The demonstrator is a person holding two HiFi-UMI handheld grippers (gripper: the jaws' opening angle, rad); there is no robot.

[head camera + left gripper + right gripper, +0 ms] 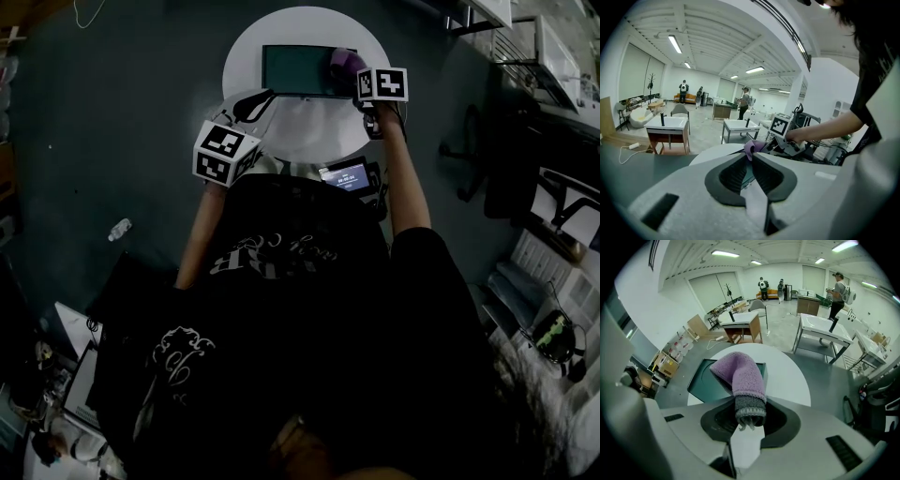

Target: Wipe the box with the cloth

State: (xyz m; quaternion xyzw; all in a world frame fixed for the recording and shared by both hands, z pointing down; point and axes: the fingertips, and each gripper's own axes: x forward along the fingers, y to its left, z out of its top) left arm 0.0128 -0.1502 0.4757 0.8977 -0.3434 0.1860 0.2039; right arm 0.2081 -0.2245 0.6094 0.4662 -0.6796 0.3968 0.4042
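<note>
A dark green box [305, 70] lies on the round white table [305, 136]. My right gripper [359, 77] is shut on a purple cloth [344, 62] with a grey cuff. The cloth [740, 376] droops over the right-hand corner of the box [705, 380], just ahead of the right gripper [750, 411]. My left gripper [255, 101] is at the box's near left corner. In the left gripper view its jaws [750, 157] stand almost together with a sliver of the green box [748, 174] between them, and the cloth [752, 146] shows just beyond.
A small device with a lit screen [347, 175] sits at the table's near edge. An office chair [473, 150] stands to the right and a bottle [120, 229] lies on the floor at left. Shelving [553, 56] is at the far right. Other tables and people stand far off.
</note>
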